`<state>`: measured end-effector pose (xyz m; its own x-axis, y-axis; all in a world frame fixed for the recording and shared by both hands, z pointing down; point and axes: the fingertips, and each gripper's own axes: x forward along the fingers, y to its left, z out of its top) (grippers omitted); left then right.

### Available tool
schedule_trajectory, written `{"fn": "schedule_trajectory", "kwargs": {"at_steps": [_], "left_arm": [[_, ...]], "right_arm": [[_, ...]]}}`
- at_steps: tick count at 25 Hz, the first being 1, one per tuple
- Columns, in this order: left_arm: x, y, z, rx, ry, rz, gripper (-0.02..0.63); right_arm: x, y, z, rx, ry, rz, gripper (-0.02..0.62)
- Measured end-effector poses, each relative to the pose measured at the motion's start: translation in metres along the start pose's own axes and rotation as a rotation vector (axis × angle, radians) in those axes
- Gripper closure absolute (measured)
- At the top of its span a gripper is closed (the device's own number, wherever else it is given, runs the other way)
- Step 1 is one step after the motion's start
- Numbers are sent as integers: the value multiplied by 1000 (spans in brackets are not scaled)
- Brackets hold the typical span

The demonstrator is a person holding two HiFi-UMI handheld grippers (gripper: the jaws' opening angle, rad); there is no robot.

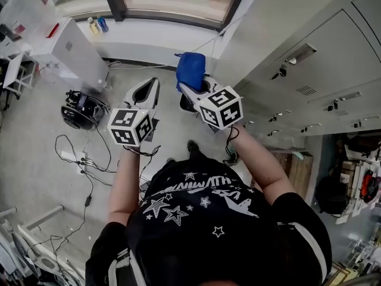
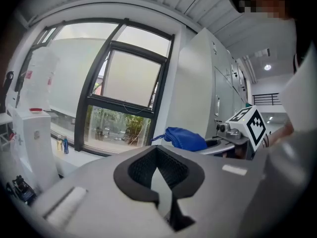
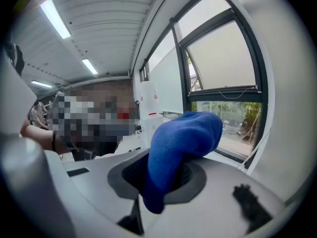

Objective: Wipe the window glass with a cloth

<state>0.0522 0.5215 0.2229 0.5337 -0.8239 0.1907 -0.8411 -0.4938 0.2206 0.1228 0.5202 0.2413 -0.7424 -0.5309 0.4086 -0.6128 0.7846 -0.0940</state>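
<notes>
Two tongs: right tongs [image 1: 191, 92] clenched on one blue cloth [image 1: 190, 69], left tongs [image 1: 151, 84] clenched empty.

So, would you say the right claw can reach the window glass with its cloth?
Probably yes: the right claw, shut on the blue cloth, faces the window glass with nothing visible between them.

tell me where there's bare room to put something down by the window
The sill is bare right of the bottles. Floor between the cabinet and the lockers is open; the right gripper holds the cloth over it. Lower left, round the black device and cables, it is crowded.
</notes>
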Motion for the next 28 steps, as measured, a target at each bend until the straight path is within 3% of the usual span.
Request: {"fn": "schedule_trajectory", "kwargs": {"at_steps": [10, 19, 28], "left_arm": [[-24, 6, -7, 16, 15, 1, 598], [-57, 43, -16, -9, 2, 41, 598], [-44, 93, -10, -13, -1, 102, 598]], "right_arm": [[4, 12, -3, 42, -3, -17, 526], [19, 19, -5, 83, -11, -37, 526], [72, -7, 16, 72, -10, -9, 526]]}}
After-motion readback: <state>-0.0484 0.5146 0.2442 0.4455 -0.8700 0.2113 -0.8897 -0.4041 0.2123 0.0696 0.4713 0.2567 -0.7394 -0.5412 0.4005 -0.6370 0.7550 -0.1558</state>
